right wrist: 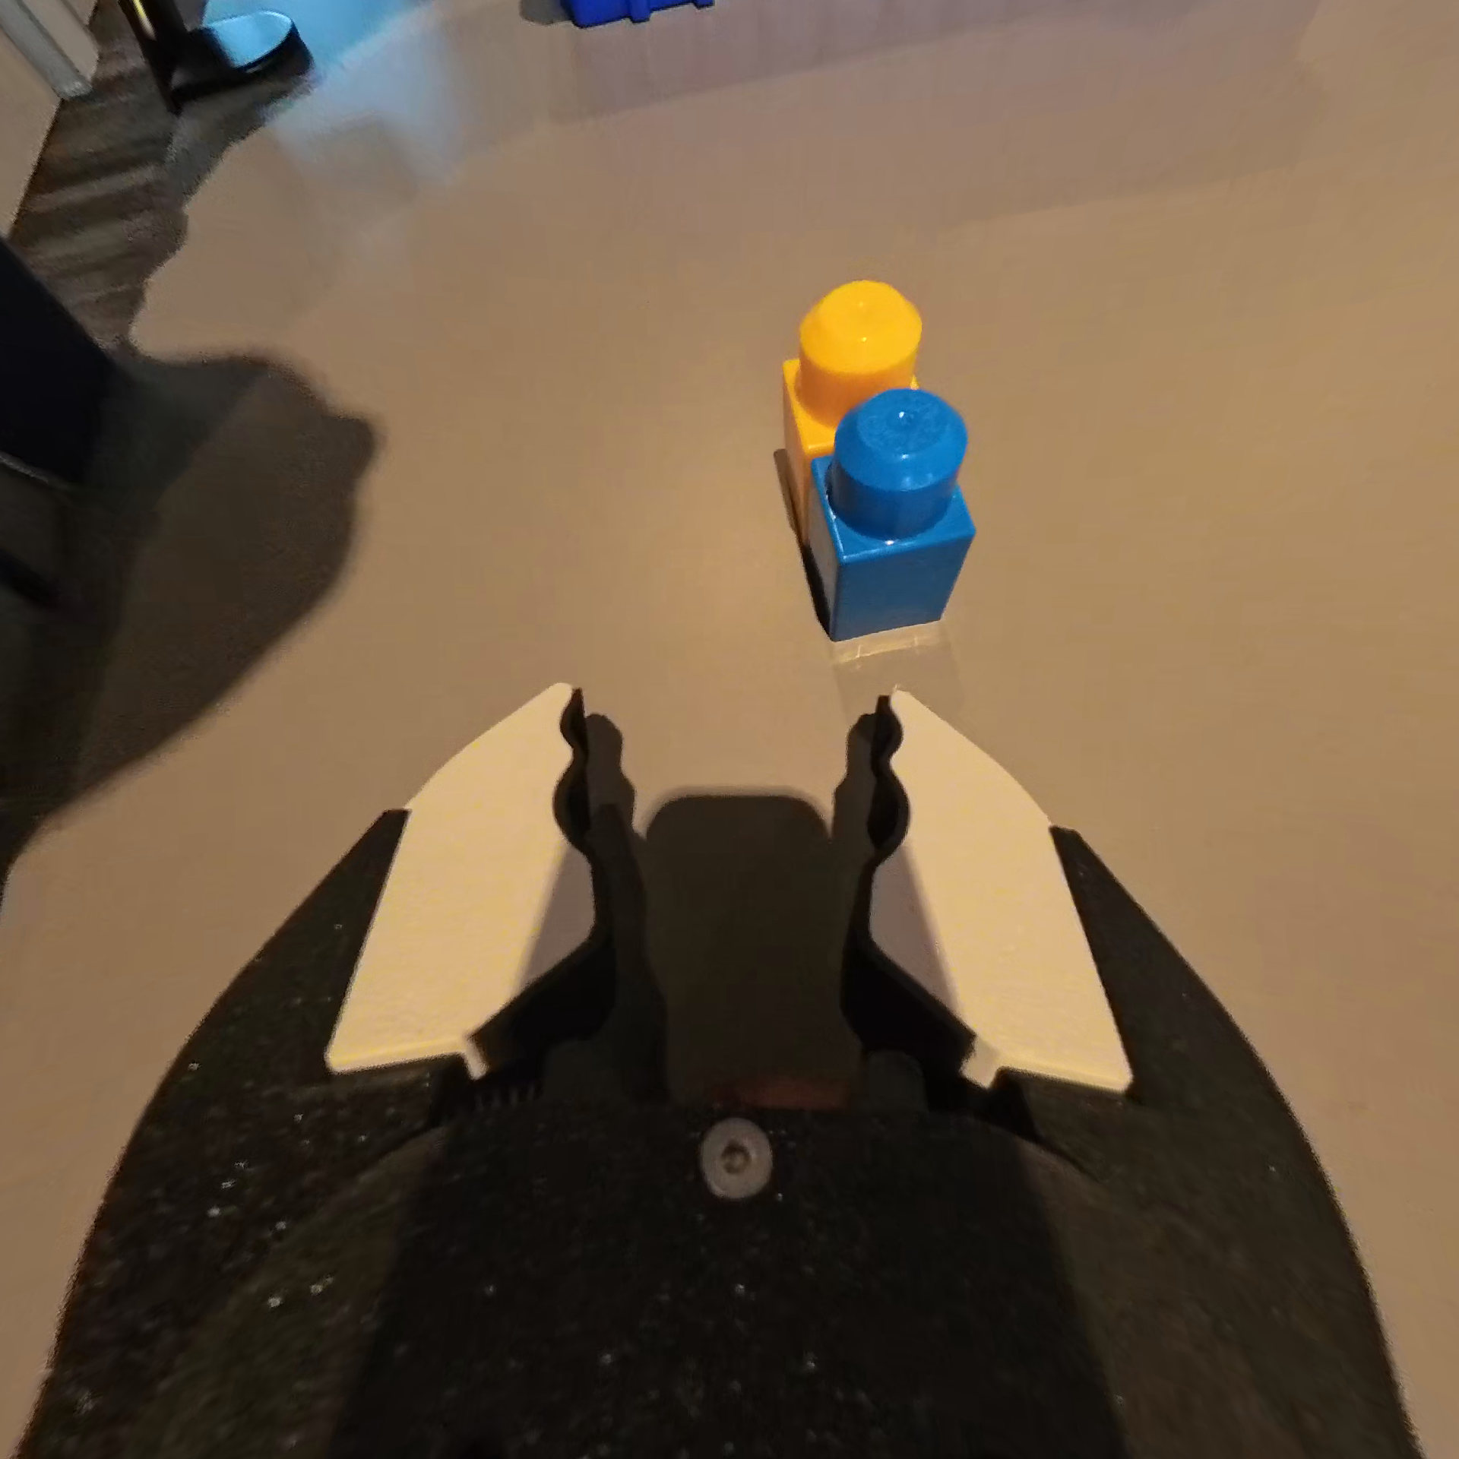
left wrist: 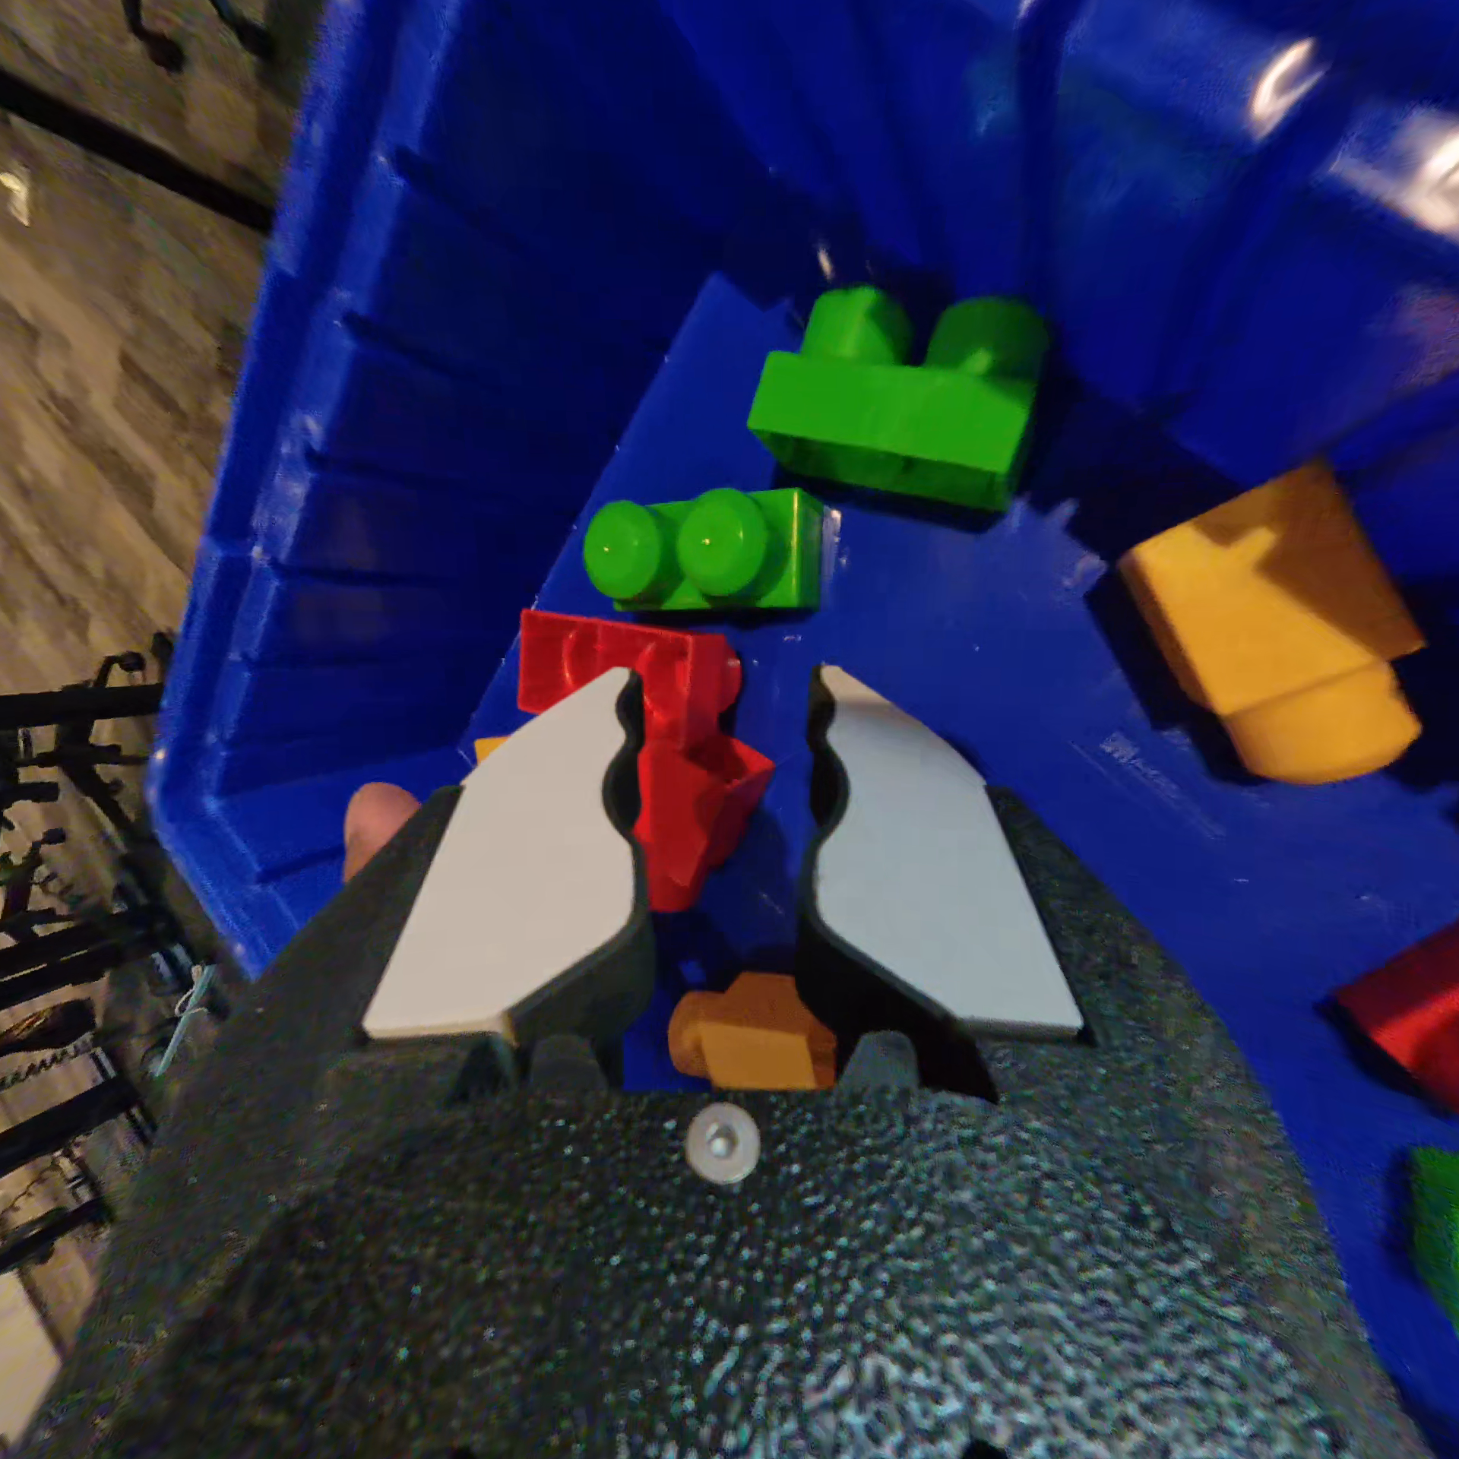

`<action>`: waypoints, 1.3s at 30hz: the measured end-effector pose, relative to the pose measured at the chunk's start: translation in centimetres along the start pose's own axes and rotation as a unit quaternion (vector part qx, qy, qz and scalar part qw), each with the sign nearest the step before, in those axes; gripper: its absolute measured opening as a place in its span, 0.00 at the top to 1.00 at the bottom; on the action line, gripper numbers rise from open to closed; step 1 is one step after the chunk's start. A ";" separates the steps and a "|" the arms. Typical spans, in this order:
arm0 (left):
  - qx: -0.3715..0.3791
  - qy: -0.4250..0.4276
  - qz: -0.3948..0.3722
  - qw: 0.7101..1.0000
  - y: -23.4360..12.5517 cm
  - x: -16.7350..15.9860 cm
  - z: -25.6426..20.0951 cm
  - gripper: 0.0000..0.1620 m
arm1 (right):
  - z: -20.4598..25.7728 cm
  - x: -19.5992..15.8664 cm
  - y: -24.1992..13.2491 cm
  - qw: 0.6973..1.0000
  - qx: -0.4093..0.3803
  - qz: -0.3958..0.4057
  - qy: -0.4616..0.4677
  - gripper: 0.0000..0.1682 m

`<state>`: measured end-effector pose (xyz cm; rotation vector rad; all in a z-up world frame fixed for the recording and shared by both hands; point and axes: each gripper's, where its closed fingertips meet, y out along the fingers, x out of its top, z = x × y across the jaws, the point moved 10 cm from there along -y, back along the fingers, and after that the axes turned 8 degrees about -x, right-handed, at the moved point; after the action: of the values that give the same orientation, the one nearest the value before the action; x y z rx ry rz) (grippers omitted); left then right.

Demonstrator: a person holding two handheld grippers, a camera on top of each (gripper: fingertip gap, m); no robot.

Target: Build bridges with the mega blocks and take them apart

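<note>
In the left wrist view my left gripper (left wrist: 722, 679) is open, reaching down into a blue bin (left wrist: 442, 442). A small red block (left wrist: 699, 813) lies between its fingers, close to the left finger, with another red block (left wrist: 608, 655) just beyond. Two green two-stud blocks (left wrist: 892, 410) (left wrist: 703, 553) lie farther in. A yellow block (left wrist: 1271, 631) lies at the right, a small orange block (left wrist: 750, 1034) under the gripper base. In the right wrist view my right gripper (right wrist: 730, 703) is open and empty above a tan table (right wrist: 474, 474). A blue single-stud block (right wrist: 892, 521) stands upright against a yellow one (right wrist: 853, 355), ahead and slightly right.
More blocks show at the bin's right edge: a red one (left wrist: 1413, 1018) and a green one (left wrist: 1437, 1232). A fingertip (left wrist: 375, 813) shows left of the left finger. Black stands (left wrist: 71, 868) are on the floor beyond the bin. A blue object (right wrist: 631, 9) lies at the table's far edge. The grippers' ends are close to 55 centimeters from one another.
</note>
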<state>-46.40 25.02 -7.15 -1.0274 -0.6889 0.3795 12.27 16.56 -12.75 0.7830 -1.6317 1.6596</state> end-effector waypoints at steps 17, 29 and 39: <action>0.016 -0.048 -0.141 0.989 -8.6 5.1 -4.8 0.98 | 0.3 0.4 -0.3 0.998 -0.040 -0.029 -0.027 0.59; -0.490 0.056 -0.631 0.600 -11.3 19.2 -31.0 0.98 | 1.8 3.0 -5.0 0.864 -0.309 -0.311 -0.249 0.58; -0.650 0.049 -0.566 0.504 -7.7 21.6 -38.0 0.98 | 5.9 3.8 -6.5 0.793 -0.314 -0.351 -0.387 0.67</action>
<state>-4.85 9.35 -5.79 -1.6357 -1.4176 -1.6556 15.01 10.85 -5.60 1.5569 -1.8749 0.1929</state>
